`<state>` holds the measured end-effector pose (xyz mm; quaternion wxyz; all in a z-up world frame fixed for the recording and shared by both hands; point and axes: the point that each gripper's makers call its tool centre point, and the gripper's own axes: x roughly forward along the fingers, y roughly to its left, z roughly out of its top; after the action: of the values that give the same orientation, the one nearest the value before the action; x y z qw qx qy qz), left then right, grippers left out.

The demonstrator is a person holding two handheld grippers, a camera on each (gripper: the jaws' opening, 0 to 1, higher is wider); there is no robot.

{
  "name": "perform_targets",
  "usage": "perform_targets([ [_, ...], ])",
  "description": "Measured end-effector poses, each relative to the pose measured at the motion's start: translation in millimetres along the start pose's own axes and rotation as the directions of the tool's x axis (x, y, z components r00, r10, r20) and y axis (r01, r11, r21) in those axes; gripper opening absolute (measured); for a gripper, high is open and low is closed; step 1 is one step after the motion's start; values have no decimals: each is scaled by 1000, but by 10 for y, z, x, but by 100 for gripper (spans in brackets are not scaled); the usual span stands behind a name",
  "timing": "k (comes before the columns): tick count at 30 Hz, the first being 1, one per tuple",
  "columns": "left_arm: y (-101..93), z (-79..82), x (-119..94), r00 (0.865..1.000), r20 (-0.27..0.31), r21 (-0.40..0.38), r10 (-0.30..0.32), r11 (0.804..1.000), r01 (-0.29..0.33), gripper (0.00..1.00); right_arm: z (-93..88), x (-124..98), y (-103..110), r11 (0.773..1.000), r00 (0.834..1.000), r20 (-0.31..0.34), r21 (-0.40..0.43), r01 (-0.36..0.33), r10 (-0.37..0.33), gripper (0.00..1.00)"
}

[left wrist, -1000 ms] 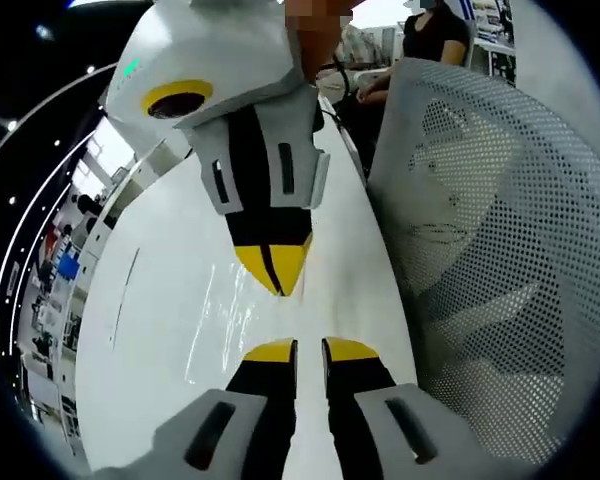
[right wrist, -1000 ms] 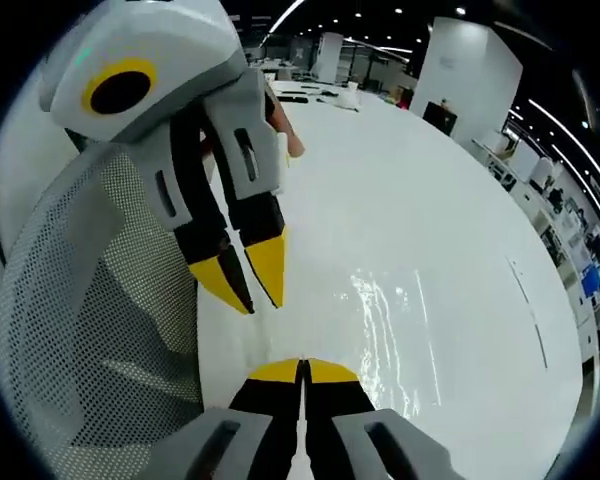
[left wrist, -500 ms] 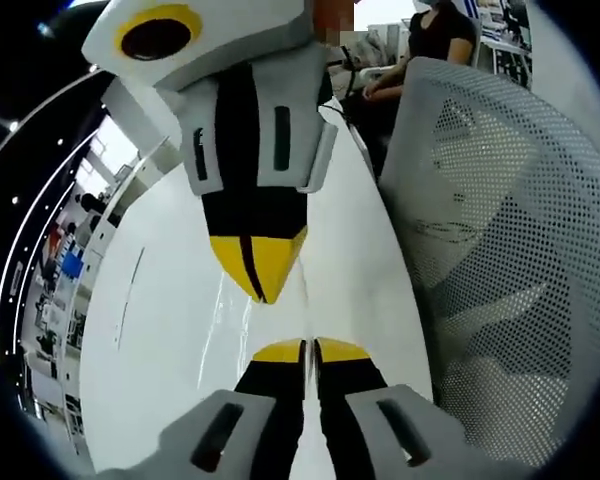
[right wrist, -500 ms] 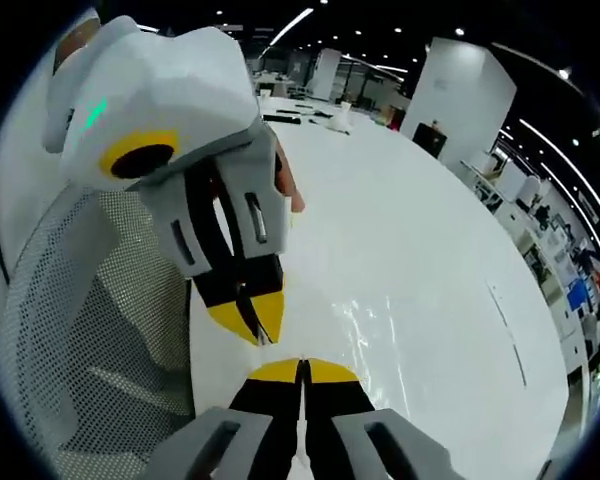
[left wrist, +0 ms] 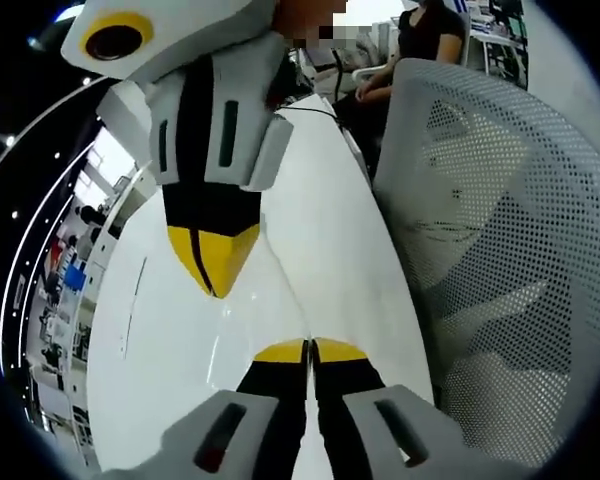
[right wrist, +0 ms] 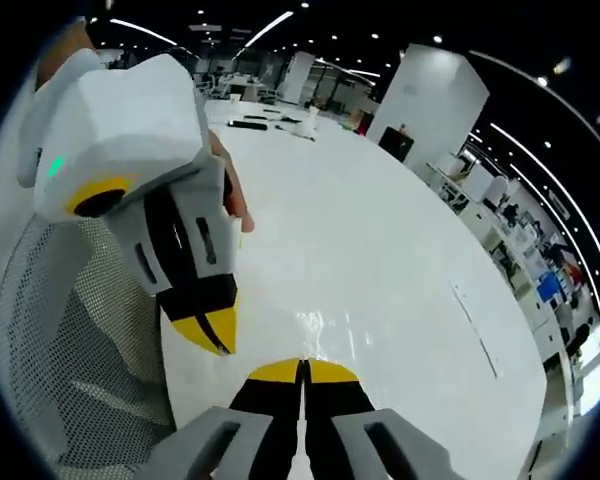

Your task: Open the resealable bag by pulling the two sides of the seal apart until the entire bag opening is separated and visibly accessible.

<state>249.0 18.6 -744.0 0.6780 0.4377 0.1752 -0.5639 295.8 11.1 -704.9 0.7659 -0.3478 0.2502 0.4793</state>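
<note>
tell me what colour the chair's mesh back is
Light grey-white, with a pattern of small holes. The chair shows best in the left gripper view.

left hand-held gripper (left wrist: 310, 350) closed, grippers drew apart

No legible text, labels, brands, numbers or signs in either view. The grippers' housings carry only plain yellow and black marking, with no lettering. Background shelving at the far left of the left gripper view and far right of the right gripper view is too small and blurred to read.
</note>
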Motion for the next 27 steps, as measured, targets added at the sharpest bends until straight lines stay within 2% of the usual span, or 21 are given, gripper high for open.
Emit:
perform_targets([
  [9, -10, 23, -31, 1000, 4, 10, 2, 1000, -2, 0, 139, -104, -211, 995, 995, 36, -12, 97, -97, 0],
  [19, 104, 97, -66, 999, 15, 25, 29, 999, -29, 0, 275, -204, -381, 989, 985, 86, -15, 149, -147, 0],
  [27, 156, 119, -40, 999, 12, 15, 42, 999, -42, 0, 303, -231, -449, 985, 980, 108, 3, 171, -170, 0],
])
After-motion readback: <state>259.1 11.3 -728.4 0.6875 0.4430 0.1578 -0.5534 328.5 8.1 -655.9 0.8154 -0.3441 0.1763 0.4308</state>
